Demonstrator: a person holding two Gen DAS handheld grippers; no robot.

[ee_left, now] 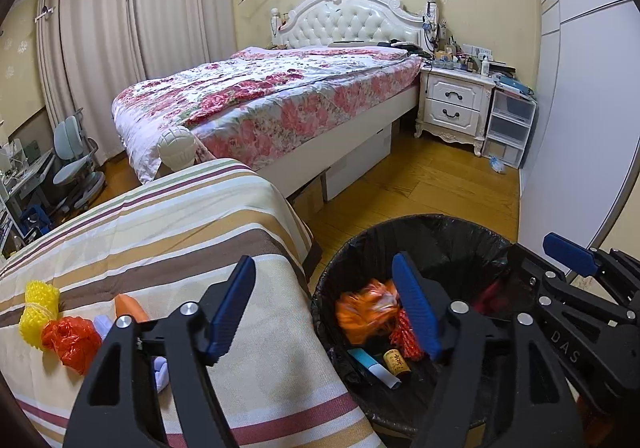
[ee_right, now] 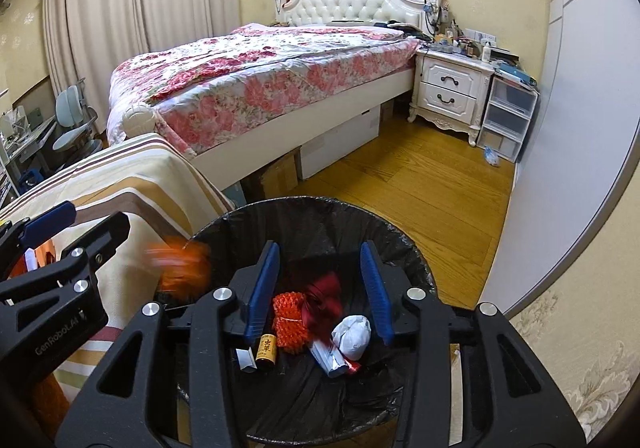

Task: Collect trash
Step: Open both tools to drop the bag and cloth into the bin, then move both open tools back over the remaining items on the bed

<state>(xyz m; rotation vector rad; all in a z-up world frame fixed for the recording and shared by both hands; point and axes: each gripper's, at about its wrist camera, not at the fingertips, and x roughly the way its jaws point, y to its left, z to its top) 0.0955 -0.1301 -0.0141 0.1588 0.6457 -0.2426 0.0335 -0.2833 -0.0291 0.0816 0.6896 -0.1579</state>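
Observation:
A black-lined trash bin (ee_left: pixel 440 236) (ee_right: pixel 320 216) stands on the floor beside a striped-cloth table (ee_left: pixel 180 228). Inside lie red netting (ee_right: pixel 290 322), a red ribbon, a white wad (ee_right: pixel 352 334), a small brown bottle (ee_right: pixel 266 350) and wrappers. A blurred orange bag (ee_right: pixel 182 262) is in the air over the bin's left rim; it also shows in the left wrist view (ee_left: pixel 366 310). My left gripper (ee_left: pixel 324 312) is open and empty over the table's edge and bin. My right gripper (ee_right: pixel 320 288) is open and empty above the bin. On the table lie yellow foam netting (ee_left: pixel 38 306), a red-orange bag (ee_left: pixel 72 340) and an orange piece (ee_left: pixel 130 308).
A bed (ee_left: pixel 272 96) with a floral cover stands behind, boxes under it. A white nightstand (ee_left: pixel 454 104) and clear drawers (ee_left: pixel 508 128) are at the back right. A crumpled scrap (ee_left: pixel 498 165) lies on the wood floor. A white wardrobe (ee_left: pixel 580 108) runs along the right.

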